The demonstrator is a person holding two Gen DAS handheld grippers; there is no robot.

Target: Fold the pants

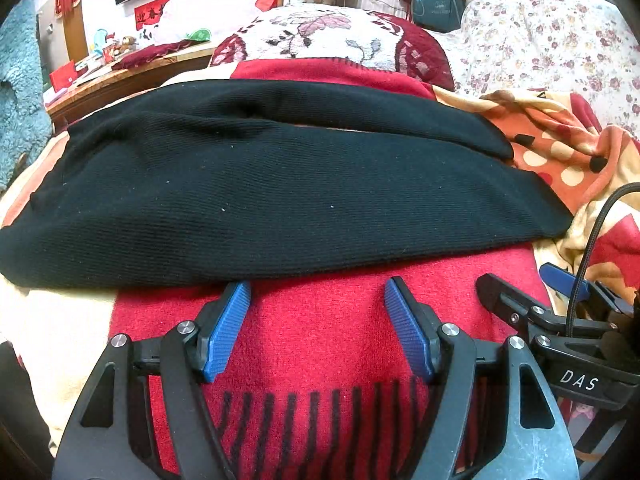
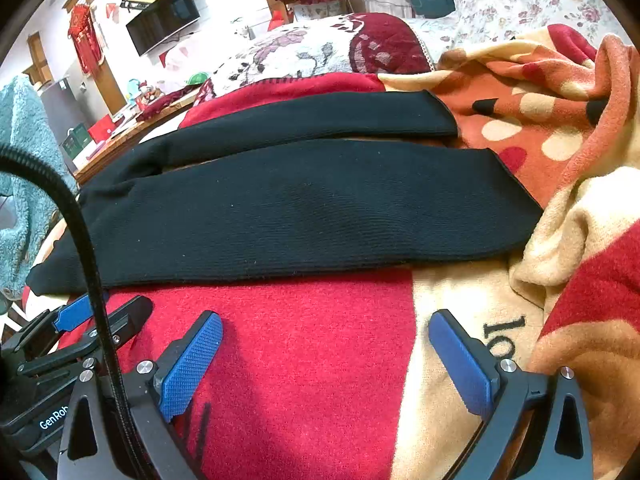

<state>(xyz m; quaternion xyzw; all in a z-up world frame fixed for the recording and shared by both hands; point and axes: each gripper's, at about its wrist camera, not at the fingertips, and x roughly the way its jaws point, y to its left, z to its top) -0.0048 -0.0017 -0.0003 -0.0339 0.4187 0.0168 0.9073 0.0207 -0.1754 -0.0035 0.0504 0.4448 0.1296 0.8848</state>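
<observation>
Black ribbed pants (image 1: 256, 184) lay flat across the red blanket (image 1: 320, 328), legs side by side, running left-right just ahead of my claws. Left gripper (image 1: 318, 308) was spread wide, holding nothing; right gripper (image 2: 326, 340) the same. I read "DAS" (image 1: 579, 380) and "GenRob" (image 2: 54, 420) on the rigs. A wall TV (image 2: 164, 24) and floral bedding (image 1: 560, 40) sat behind.

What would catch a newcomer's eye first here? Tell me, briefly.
The black pants stand out first, laid flat across the red blanket with both legs side by side. Next come the blue-padded left tongs and right tongs, both open and empty just short of the pants' near edge.
</observation>
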